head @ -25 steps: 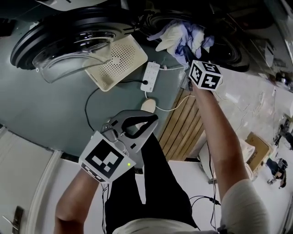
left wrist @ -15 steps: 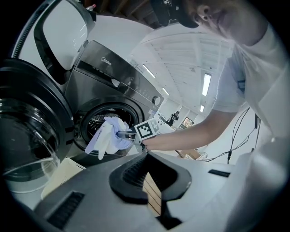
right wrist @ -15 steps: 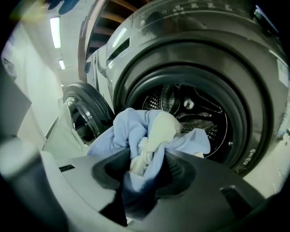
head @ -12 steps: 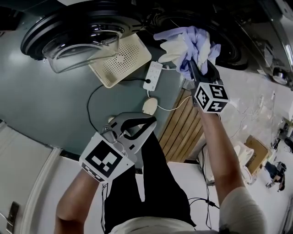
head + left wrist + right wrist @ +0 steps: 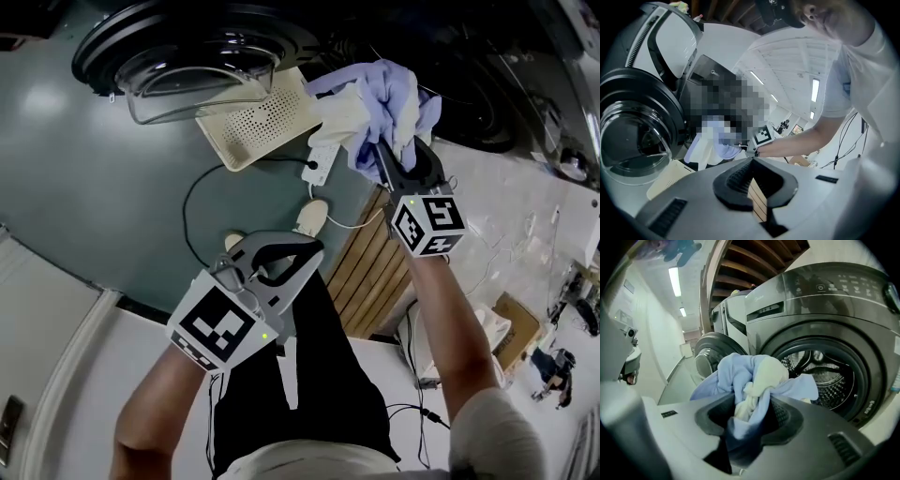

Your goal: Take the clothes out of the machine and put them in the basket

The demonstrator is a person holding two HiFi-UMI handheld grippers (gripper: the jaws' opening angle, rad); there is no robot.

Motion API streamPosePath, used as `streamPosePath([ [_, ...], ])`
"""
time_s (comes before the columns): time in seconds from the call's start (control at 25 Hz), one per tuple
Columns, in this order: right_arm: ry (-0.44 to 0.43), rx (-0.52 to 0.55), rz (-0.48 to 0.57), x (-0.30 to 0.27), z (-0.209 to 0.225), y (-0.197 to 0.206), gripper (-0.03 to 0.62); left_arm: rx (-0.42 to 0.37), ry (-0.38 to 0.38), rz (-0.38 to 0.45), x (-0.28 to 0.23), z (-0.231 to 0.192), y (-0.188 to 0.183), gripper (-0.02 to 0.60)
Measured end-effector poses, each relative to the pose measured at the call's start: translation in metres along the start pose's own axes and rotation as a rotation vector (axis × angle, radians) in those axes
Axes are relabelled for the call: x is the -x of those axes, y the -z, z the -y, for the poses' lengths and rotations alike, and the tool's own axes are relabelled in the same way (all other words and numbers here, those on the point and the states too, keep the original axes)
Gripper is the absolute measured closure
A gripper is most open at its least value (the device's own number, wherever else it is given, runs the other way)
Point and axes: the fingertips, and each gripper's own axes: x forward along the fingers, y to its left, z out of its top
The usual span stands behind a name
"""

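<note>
Right gripper (image 5: pixel 401 159): clamped on a bunched load of clothes (image 5: pixel 380 94), lavender and cream, held outside the mouth of the machine (image 5: pixel 473 89).
Left gripper (image 5: pixel 751 161): jaws closed together, nothing carried, held nearer the person.
Basket (image 5: pixel 248 131): cream, perforated, set on the floor by the open door (image 5: pixel 178 56). In the head view it is found just left of the bundle, its long axis slanted up toward it. The laden right gripper is judged the nearer.
</note>
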Motion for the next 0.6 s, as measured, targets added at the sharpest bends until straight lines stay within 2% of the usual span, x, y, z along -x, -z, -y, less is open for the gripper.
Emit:
streamPosePath([
  [0.28,-0.078,0.037,-0.035,-0.03,-0.049,0.008,0.421,0.043,-0.038,0.063,0.03,-0.003,0.008,0.583],
  [0.6,-0.113,0.09,-0.098,-0.073,-0.087,0.032,0.421,0.088,-0.104,0.112,0.064,-0.014,0.031,0.583],
])
